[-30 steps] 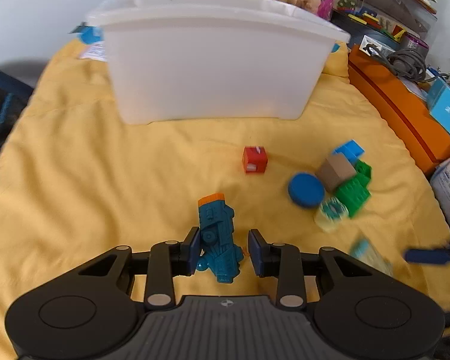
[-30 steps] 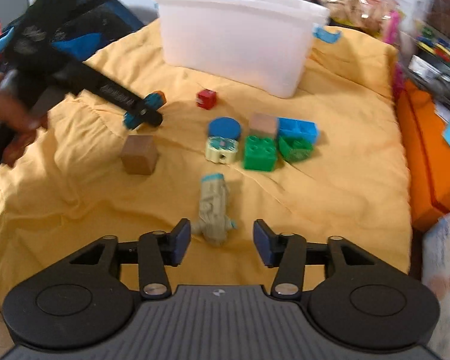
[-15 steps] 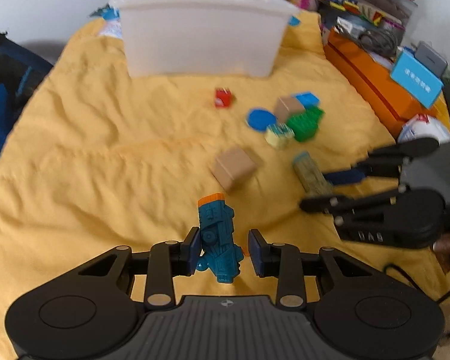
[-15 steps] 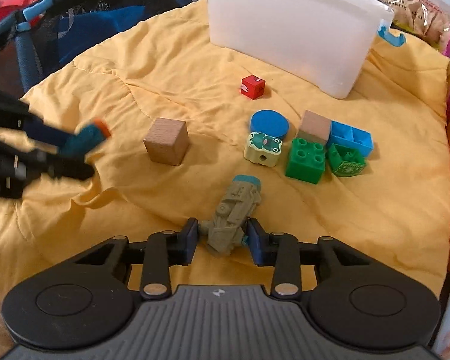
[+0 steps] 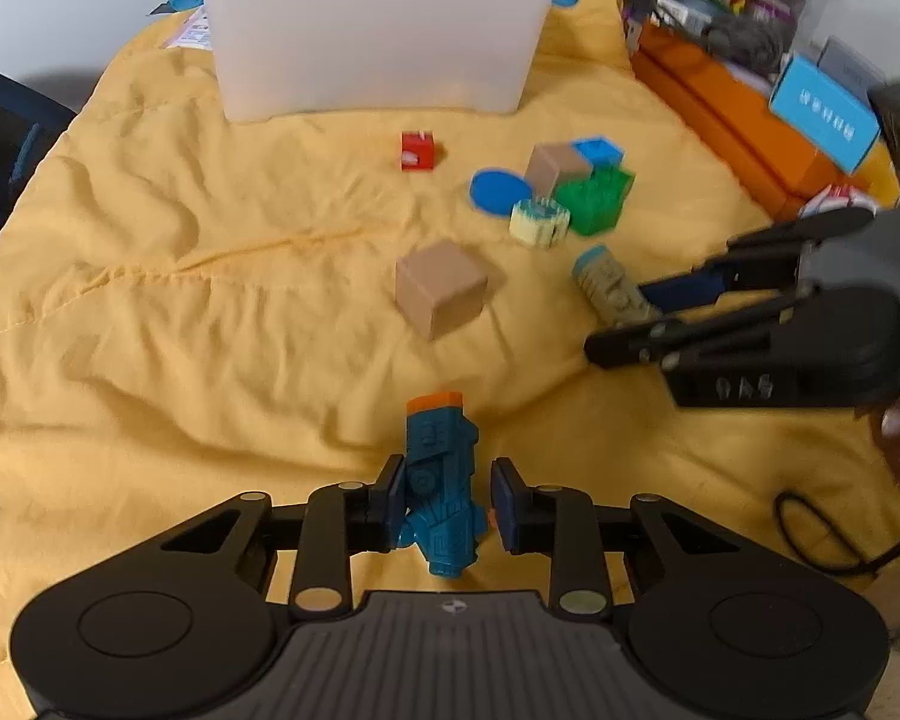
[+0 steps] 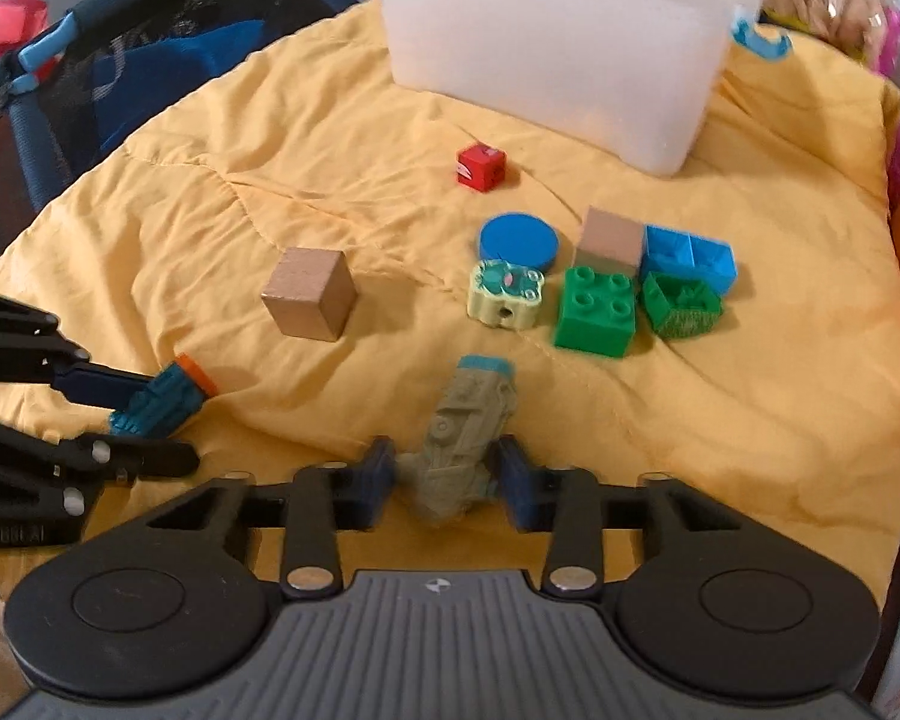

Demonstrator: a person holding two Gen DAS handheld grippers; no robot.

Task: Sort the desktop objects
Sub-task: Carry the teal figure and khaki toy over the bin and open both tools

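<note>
Both grippers are kept low, well short of the white bin [image 5: 372,48]: the left gripper [image 5: 447,501] is closing on a teal toy [image 5: 441,480] while the right gripper [image 6: 447,480] is clamped on an olive toy [image 6: 465,438], presumably for binning

Right gripper [image 6: 444,477] clamps an olive toy [image 6: 465,426] at six o'clock; wooden cube [image 6: 310,293] at ten, white bin [image 6: 561,42] at twelve.
</note>
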